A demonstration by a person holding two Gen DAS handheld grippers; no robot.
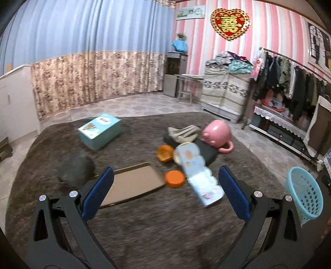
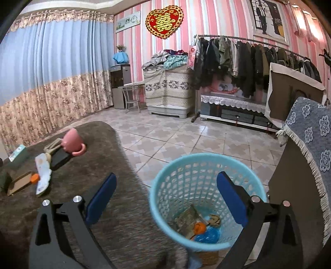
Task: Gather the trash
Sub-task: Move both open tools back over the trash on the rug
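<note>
Right gripper (image 2: 165,201) hangs released over the blue basket (image 2: 163,175), lower centre, trash inside. Left gripper (image 1: 165,193) gapes empty above the rug (image 1: 144,227).

The one sign that reads clearly is the gold double-happiness character 囍 on the red heart ornament (image 1: 229,21) hung on the pink striped wall, seen again from the right wrist view (image 2: 164,20). The long banner (image 1: 190,12) on that wall beside the curtain carries lettering too small and blurred to read. The teal box (image 1: 100,130) near the far edge of the brown rug has dark characters on a white patch of its top face, but they cannot be made out. The pale blue carton (image 1: 198,175) lying near the rug's middle shows only small pictures and illegible print.
</note>
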